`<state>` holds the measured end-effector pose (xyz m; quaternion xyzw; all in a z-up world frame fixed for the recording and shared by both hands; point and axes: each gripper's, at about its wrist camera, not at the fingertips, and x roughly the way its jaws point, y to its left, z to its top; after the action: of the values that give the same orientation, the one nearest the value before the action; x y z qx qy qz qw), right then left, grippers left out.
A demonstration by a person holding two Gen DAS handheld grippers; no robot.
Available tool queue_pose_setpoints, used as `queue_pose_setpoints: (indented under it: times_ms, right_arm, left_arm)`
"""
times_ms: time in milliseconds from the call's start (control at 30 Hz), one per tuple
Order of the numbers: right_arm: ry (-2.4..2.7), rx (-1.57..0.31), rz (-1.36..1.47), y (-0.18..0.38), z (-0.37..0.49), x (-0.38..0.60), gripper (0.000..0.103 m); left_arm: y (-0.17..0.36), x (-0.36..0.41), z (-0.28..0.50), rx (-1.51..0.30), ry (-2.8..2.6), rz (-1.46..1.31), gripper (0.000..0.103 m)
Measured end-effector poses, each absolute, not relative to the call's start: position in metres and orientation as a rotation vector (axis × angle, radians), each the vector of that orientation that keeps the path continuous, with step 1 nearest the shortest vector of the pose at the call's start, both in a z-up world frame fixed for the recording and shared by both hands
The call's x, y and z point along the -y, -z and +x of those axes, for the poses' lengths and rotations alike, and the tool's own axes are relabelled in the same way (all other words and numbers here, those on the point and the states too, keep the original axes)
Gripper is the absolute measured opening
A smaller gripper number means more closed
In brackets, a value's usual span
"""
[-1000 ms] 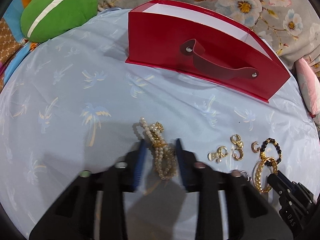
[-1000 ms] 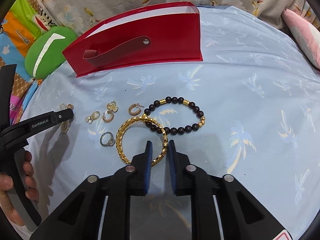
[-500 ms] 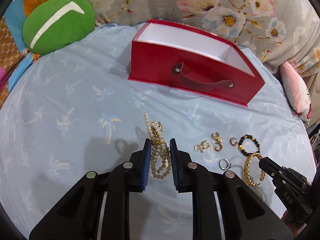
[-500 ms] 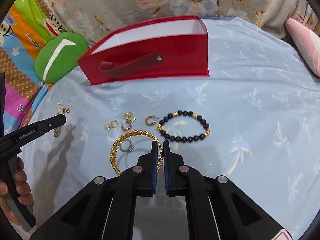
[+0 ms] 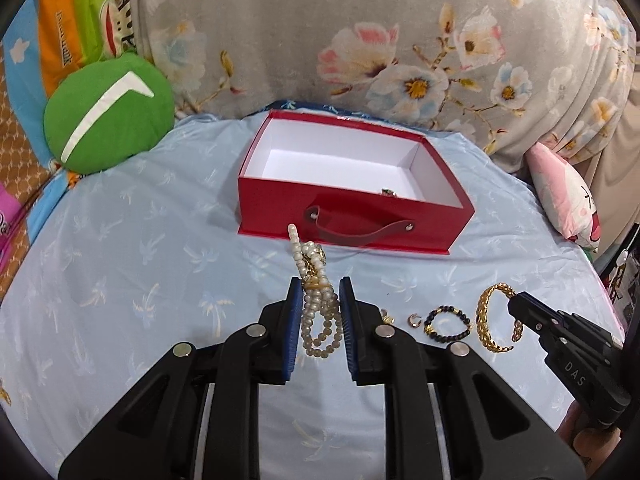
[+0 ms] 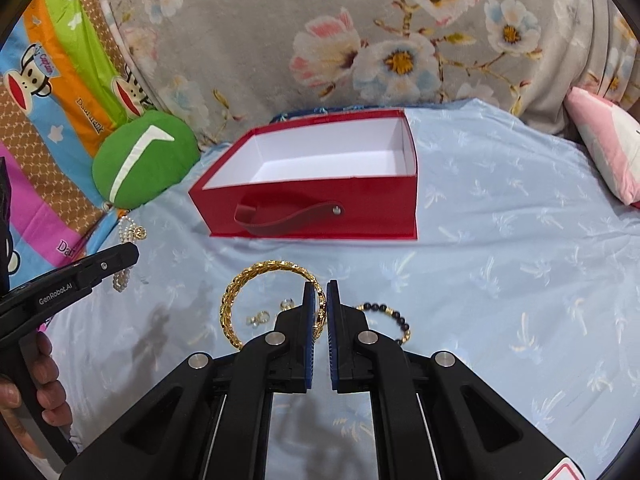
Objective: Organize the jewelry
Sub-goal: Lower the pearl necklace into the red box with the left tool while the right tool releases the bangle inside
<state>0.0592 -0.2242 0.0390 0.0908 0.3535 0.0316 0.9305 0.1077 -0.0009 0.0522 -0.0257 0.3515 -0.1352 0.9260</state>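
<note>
My left gripper [image 5: 320, 284] is shut on a pearl bracelet [image 5: 318, 312] with gold links and holds it above the blue cloth. My right gripper [image 6: 317, 286] is shut on a gold chain bangle [image 6: 240, 300] and holds it lifted; the bangle also shows in the left wrist view [image 5: 486, 320]. The open red box [image 5: 352, 216] with a white inside stands ahead; it shows in the right wrist view [image 6: 320, 208] too. A small item [image 5: 388, 191] lies inside the box. A dark bead bracelet [image 5: 448, 322] [image 6: 394, 318], a ring [image 6: 287, 303] and small gold earrings [image 6: 258, 318] lie on the cloth.
A green round cushion [image 5: 108, 120] sits at the back left. A pink pillow [image 5: 564, 196] lies at the right. A floral fabric [image 5: 400, 40] rises behind the box. The cloth [image 5: 120, 280] covers a round surface.
Both grippers have risen with their jewelry, so the box's inside now shows. The pearl bracelet and the gold bangle have come up off the cloth.
</note>
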Motion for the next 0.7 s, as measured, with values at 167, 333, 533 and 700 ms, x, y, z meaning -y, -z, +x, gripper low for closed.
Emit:
queue_pose_setpoints:
  times_ms: [167, 333, 533, 700]
  right_arm:
    - [-0.054, -0.665, 0.172, -0.058, 0.066, 0.228, 0.005]
    - [-0.037, -0.612, 0.151, -0.074, 0.084, 0.233, 0.005]
    - [-0.024, -0.565, 0.155, -0.092, 0.114, 0.243, 0.005]
    - [-0.017, -0.537, 0.165, -0.102, 0.138, 0.249, 0.005]
  left_arm:
    - [-0.068, 0.009, 0.116, -0.685, 0.277, -0.031, 0.018]
    - [-0.084, 0.019, 0.135, -0.642, 0.260, -0.003, 0.018]
    - [-0.102, 0.031, 0.162, -0.590, 0.243, 0.027, 0.018]
    - [-0.118, 0.038, 0.184, -0.550, 0.229, 0.036, 0.018]
